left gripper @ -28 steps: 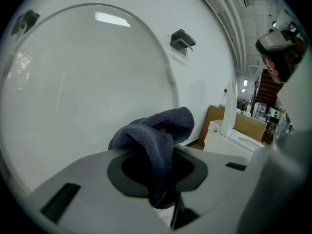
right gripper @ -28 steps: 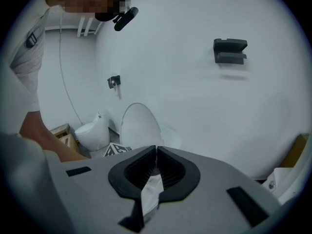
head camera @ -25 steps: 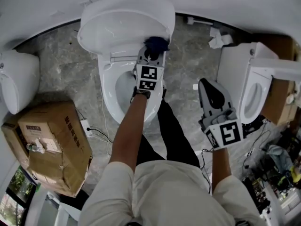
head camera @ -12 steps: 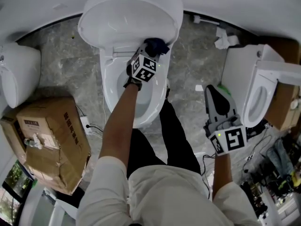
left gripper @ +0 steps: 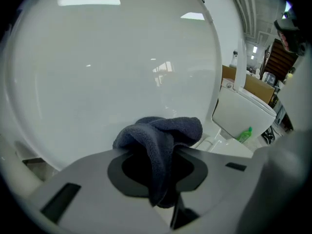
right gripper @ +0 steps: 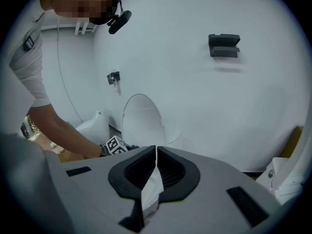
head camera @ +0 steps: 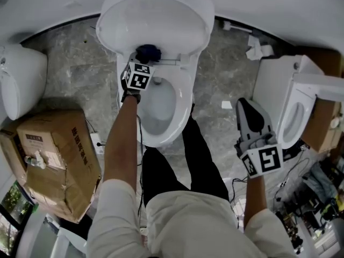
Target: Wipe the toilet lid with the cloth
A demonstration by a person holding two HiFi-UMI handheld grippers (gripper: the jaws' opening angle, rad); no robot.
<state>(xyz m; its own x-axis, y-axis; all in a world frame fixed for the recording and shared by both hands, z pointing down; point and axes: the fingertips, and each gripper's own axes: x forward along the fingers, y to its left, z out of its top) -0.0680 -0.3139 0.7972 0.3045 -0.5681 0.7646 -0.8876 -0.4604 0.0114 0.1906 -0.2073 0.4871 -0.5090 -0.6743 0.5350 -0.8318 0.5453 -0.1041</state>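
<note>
Left gripper [head camera: 144,61] pinches the blue cloth [left gripper: 163,130] low on the toilet lid [head camera: 156,15]. Press flat, overlap strokes! Right gripper [right gripper: 155,150] closed, empty.

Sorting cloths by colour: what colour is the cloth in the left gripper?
Dark blue; the cloth shows best in the left gripper view.
</note>
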